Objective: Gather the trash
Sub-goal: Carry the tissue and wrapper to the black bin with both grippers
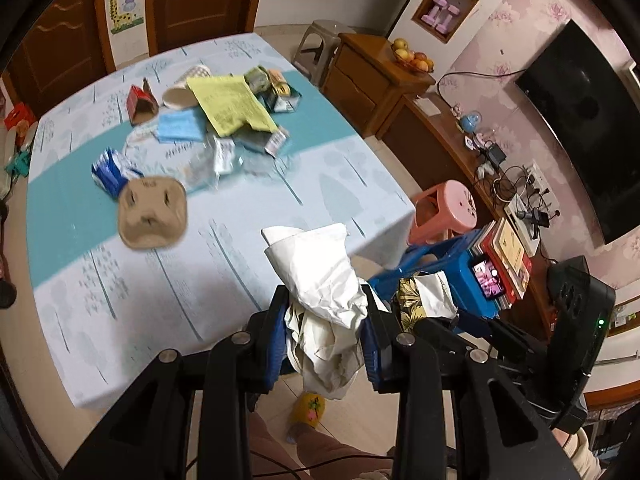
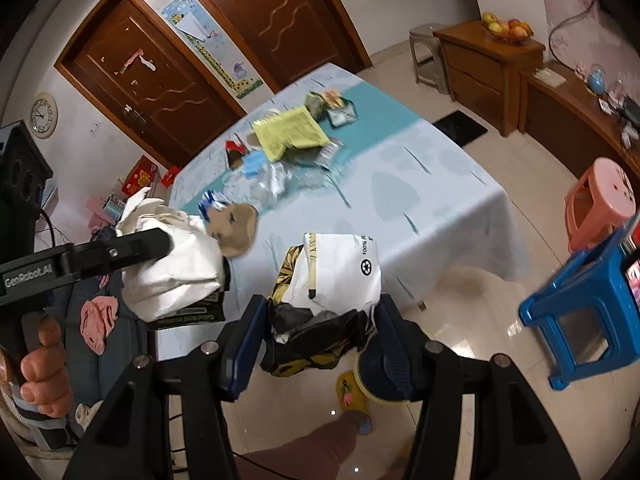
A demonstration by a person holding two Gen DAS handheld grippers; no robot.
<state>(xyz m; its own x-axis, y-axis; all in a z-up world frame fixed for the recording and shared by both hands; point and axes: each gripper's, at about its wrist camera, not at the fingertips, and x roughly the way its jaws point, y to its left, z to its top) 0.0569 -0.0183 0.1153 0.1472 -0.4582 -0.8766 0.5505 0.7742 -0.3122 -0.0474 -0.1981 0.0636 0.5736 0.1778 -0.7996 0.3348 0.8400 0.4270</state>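
A table (image 1: 352, 184) under a pale tree-print cloth with a teal band carries a litter heap. Around the yellow paper sheet (image 1: 230, 104): a brown egg carton piece (image 1: 152, 211) nearest, a blue-white wrapper (image 1: 110, 172) beside it, a red carton (image 1: 140, 102) left.

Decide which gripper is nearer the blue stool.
Right. The right gripper, holding a bag, hangs just off the table's corner, close to the blue stool. The left gripper, holding its own bag, is on the far side of the right one.
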